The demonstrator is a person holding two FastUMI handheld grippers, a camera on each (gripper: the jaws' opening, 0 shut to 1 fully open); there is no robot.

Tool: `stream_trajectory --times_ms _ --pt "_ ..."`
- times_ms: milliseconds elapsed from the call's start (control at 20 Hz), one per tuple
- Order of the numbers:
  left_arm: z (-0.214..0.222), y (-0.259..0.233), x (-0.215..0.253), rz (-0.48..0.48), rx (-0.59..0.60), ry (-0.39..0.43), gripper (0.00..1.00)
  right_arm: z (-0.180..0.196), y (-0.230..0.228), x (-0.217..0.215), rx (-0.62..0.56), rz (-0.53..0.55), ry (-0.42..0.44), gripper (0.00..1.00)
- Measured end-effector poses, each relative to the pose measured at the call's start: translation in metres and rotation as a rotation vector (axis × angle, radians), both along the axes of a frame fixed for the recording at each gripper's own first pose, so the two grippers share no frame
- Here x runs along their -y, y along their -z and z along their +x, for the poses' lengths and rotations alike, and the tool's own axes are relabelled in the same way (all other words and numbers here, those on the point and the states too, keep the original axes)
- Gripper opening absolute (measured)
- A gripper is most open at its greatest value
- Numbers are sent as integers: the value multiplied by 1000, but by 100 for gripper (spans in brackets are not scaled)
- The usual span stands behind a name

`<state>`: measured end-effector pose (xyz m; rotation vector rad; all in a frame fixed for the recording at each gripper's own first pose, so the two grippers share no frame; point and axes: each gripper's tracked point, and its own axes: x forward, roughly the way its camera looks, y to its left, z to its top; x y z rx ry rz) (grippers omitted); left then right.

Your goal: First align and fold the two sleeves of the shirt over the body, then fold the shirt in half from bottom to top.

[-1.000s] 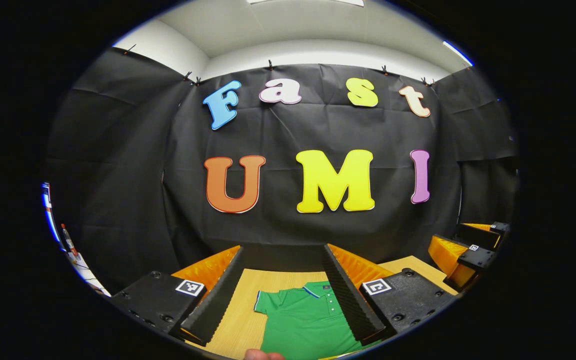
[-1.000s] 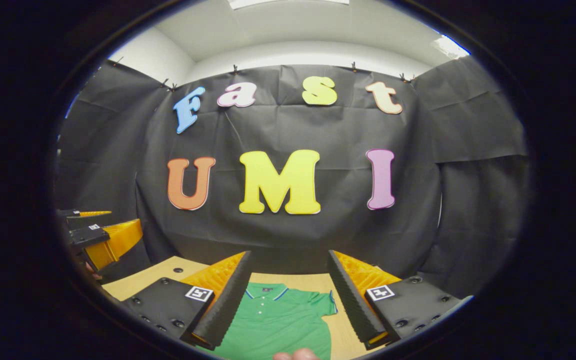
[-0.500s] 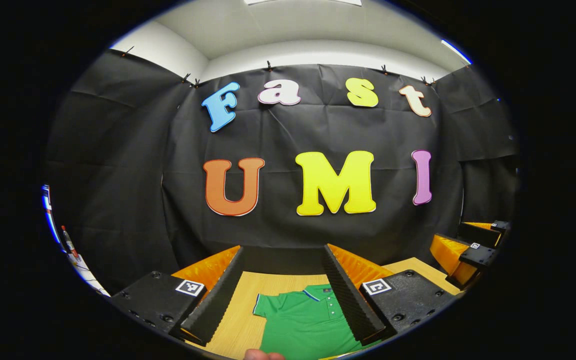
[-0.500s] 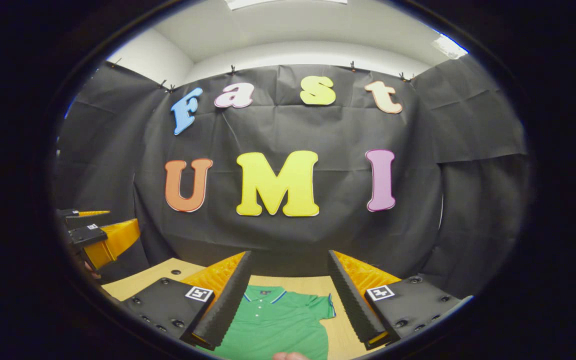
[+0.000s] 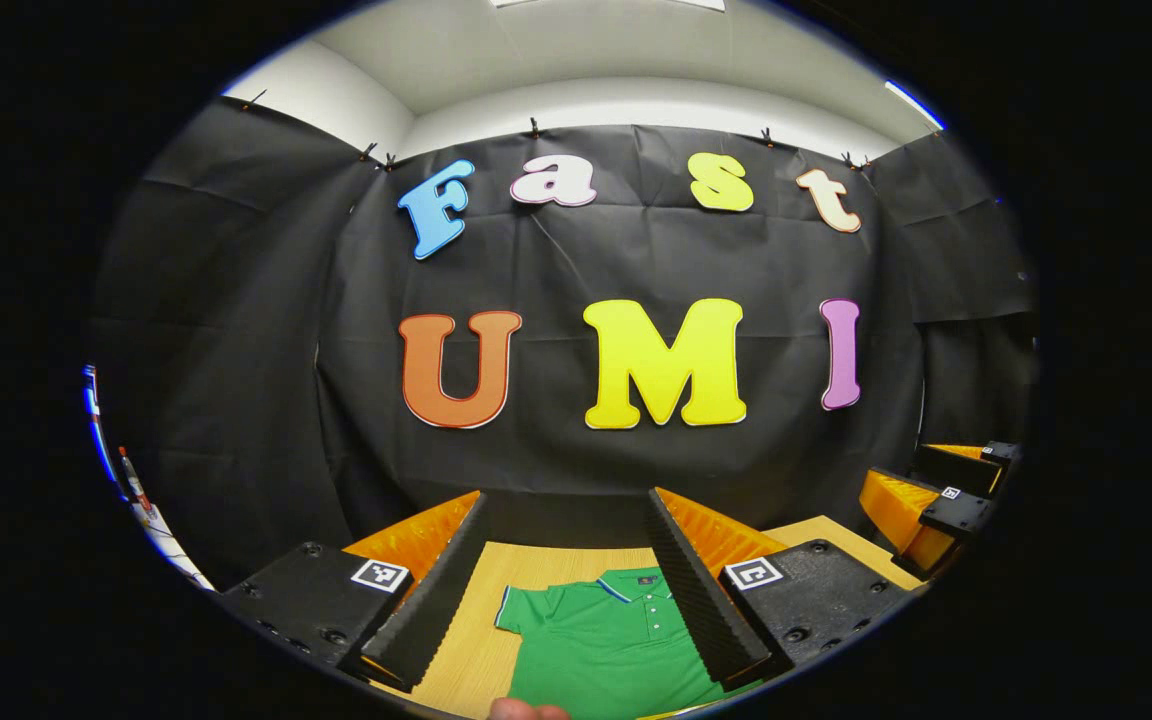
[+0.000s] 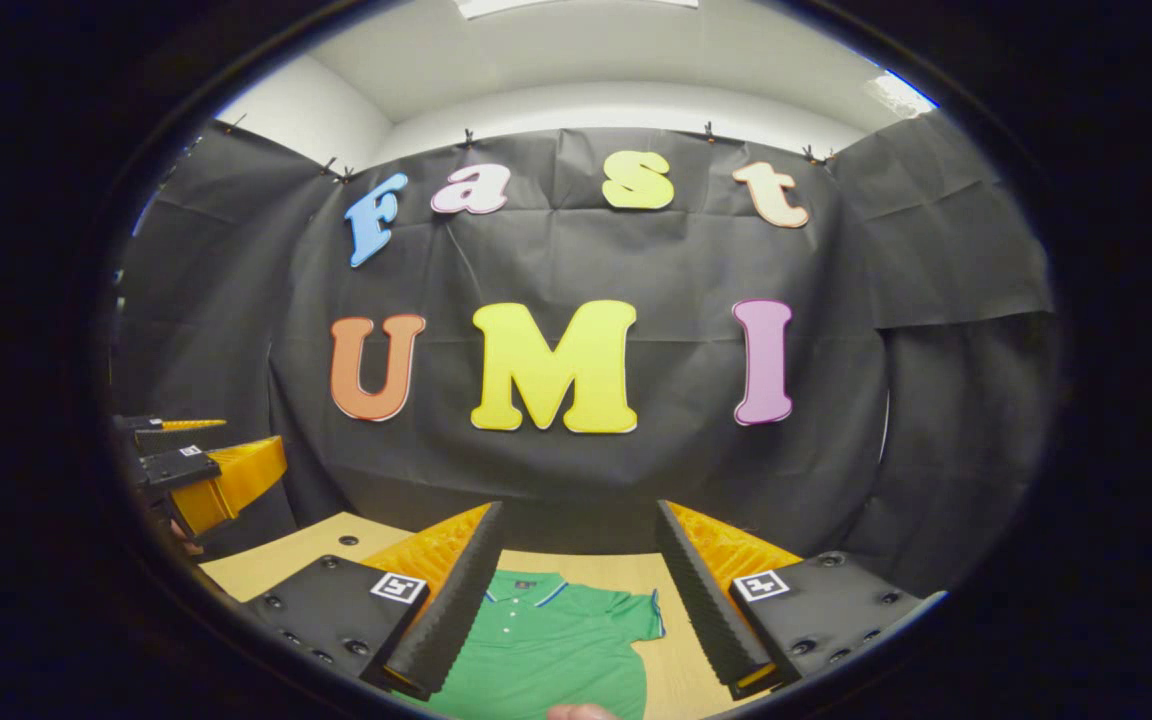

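Against the frame a second earlier, the green polo shirt [image 5: 604,640] sits slightly further left between the left gripper's fingers in the left gripper view, its sleeve edge now closer to the left finger; the booth wall has slid a little leftward too, so the left gripper [image 5: 568,585] has turned or shifted a touch. In the right gripper view the shirt [image 6: 551,645] has drifted slightly left and down, and the fingertip at the bottom edge [image 6: 581,711] shows less than before.

The shirt lies flat and unfolded on a pale wood-grain bench [image 5: 471,640], collar pointing toward the black cloth wall. It is a smooth knit with a ribbed collar edged in a thin blue and white stripe, a short button placket and a short sleeve spread out to each side: one sleeve [image 5: 516,612] in the left gripper view, the other [image 6: 641,612] in the right gripper view.

The left gripper's fingers [image 5: 431,595] stand wide apart, holding nothing, well above the cloth. They are long wedge-shaped bars with a ridged, sawtooth inner face and ribbed outer flanks, mounted on flat blocks that carry square printed markers. The right gripper [image 6: 581,590] matches: fingers [image 6: 706,600] spread wide, empty, framing the collar and one sleeve.

Each gripper shows at the edge of the other's view: the right gripper [image 5: 936,505] far right, the left gripper [image 6: 191,470] far left. A fingertip of the person's hand [image 5: 528,710] peeks in at the bottom.
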<state>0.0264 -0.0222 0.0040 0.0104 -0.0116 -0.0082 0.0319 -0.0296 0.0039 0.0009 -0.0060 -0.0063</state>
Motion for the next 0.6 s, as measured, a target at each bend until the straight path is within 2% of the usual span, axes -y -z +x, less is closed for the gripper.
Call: stream_trajectory --times_ms 500,600 --pt "-1 4 5 -3 -2 17 99 0 2 13 5 -4 28 95" --pt "0 12 9 -6 -17 27 99 -1 5 19 -2 0 38 93"
